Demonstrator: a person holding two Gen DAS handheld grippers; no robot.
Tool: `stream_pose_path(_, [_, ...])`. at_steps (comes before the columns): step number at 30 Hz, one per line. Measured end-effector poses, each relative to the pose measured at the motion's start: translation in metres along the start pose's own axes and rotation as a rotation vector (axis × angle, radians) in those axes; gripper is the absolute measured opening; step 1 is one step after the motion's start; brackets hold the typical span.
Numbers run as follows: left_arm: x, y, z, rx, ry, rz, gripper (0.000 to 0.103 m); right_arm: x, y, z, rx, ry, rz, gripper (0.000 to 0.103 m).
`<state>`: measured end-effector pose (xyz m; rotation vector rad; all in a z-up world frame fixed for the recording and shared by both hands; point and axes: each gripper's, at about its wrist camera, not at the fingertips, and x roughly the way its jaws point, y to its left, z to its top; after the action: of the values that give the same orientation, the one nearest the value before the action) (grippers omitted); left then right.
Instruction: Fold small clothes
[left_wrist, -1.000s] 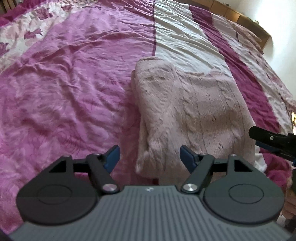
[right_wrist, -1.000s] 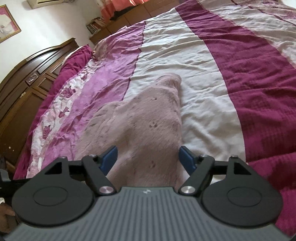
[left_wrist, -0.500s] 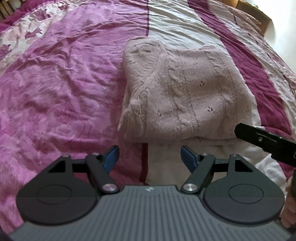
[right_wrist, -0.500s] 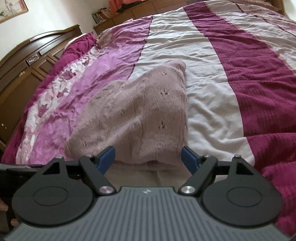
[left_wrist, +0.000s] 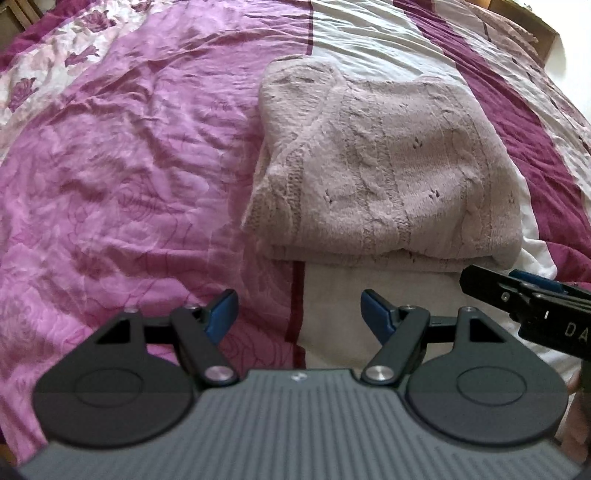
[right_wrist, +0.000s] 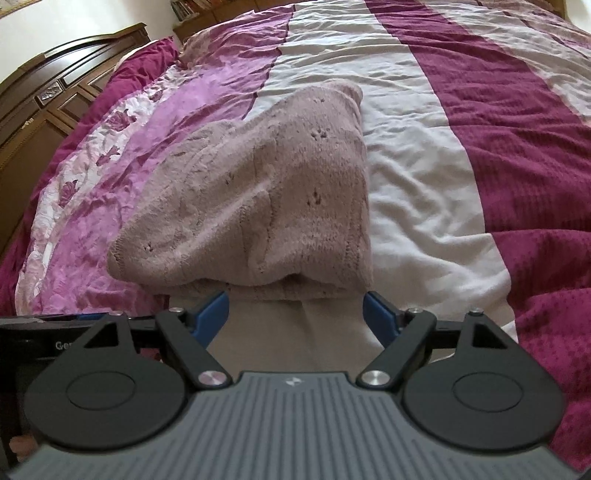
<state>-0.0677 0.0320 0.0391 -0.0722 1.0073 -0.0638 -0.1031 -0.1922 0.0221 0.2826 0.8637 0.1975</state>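
Observation:
A pale pink cable-knit sweater (left_wrist: 388, 177) lies folded into a thick rectangle on the bedspread, its doubled edge facing me. My left gripper (left_wrist: 297, 301) hovers open just short of that edge, over the seam between the pink and white stripes, with nothing between its blue pads. In the right wrist view the sweater (right_wrist: 258, 206) bulges just beyond my right gripper (right_wrist: 295, 299), which is open and empty at the near folded edge. The right gripper's black tip (left_wrist: 517, 295) shows at the right of the left wrist view.
The bedspread (left_wrist: 110, 166) has pink, white and maroon stripes and covers the whole bed. A dark wooden headboard (right_wrist: 44, 103) runs along the left of the right wrist view. A hand's fingers show at the bottom right corner (left_wrist: 576, 435).
Both grippers have drawn back from over the sweater to its near edge. The sweater now lies wholly in front of the fingers. The right jaws stand slightly wider.

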Motion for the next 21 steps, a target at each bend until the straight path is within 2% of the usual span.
stream_pose_path(21, [0.0035, -0.0064, -0.0031, 0.033, 0.01, 0.004, 0.075, 0.007, -0.0024, 0.0001, 0.008, 0.022, -0.003, 0.085])
